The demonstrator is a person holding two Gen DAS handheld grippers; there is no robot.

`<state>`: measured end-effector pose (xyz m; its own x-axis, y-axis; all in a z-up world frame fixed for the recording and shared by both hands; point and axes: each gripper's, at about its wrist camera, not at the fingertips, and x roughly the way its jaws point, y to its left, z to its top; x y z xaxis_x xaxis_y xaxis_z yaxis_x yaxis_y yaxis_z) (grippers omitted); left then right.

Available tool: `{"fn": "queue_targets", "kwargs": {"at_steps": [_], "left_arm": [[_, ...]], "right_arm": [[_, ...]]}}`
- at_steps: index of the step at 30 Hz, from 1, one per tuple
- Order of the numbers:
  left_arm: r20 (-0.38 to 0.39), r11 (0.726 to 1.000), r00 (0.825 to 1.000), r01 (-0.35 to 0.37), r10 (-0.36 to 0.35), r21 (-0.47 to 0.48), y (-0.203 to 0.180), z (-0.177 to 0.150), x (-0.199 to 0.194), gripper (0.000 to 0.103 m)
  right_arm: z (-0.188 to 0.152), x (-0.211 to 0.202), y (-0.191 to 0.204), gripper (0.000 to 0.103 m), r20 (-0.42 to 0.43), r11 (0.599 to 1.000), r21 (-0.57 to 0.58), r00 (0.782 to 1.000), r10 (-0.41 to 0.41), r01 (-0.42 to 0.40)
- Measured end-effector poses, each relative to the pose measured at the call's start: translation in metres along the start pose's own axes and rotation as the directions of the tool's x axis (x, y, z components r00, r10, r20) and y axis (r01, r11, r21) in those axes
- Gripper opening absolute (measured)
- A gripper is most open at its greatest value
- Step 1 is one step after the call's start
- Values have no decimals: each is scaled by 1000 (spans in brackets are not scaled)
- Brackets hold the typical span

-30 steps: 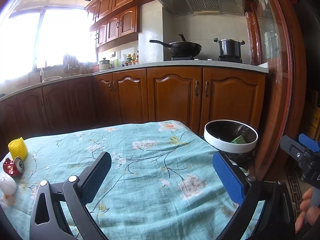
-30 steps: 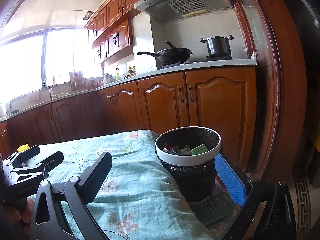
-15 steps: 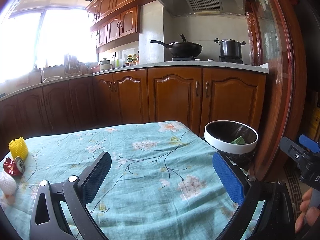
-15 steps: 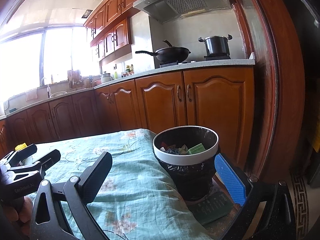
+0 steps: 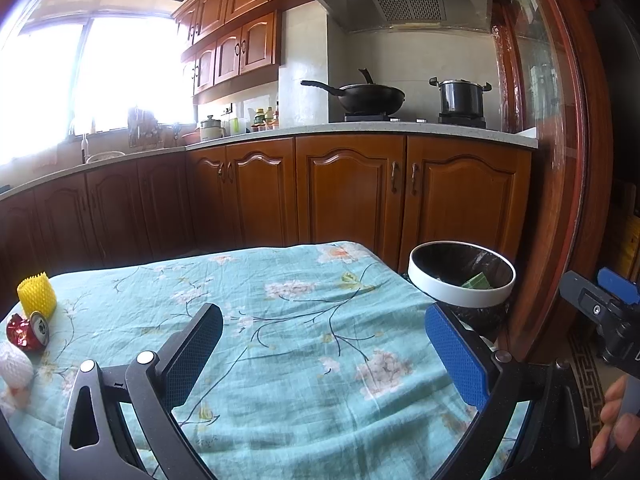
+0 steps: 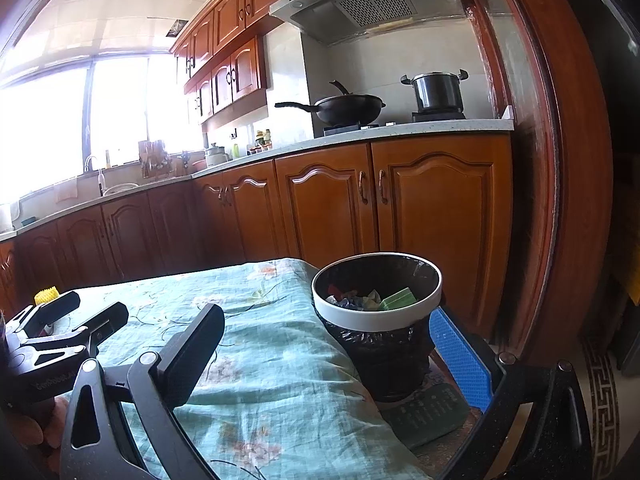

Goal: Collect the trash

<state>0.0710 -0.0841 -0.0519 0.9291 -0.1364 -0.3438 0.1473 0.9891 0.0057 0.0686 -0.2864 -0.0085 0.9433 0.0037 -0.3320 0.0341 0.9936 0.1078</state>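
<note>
Both my tongs gape empty, left tongs (image 5: 324, 354) over the desk (image 5: 280, 320), right tongs (image 6: 326, 344) facing one bin (image 6: 376, 320) holding scraps; three trash items at far left: yellow foam sleeve (image 5: 37, 294), crushed red can (image 5: 28, 331), white foam net (image 5: 14, 364).

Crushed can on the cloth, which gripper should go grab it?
Left. The can lies at the left gripper's side, jaws open; the right gripper hangs by the bin.
</note>
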Motion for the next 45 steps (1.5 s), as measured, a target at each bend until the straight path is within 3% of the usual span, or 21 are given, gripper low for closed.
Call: {"fn": "queue_targets", "kwargs": {"at_steps": [45], "left_arm": [[-26, 1000, 1000, 17, -17, -11, 12, 3, 8, 102]], "right_arm": [[1, 6, 6, 103, -26, 999, 9, 999, 34, -34]]}}
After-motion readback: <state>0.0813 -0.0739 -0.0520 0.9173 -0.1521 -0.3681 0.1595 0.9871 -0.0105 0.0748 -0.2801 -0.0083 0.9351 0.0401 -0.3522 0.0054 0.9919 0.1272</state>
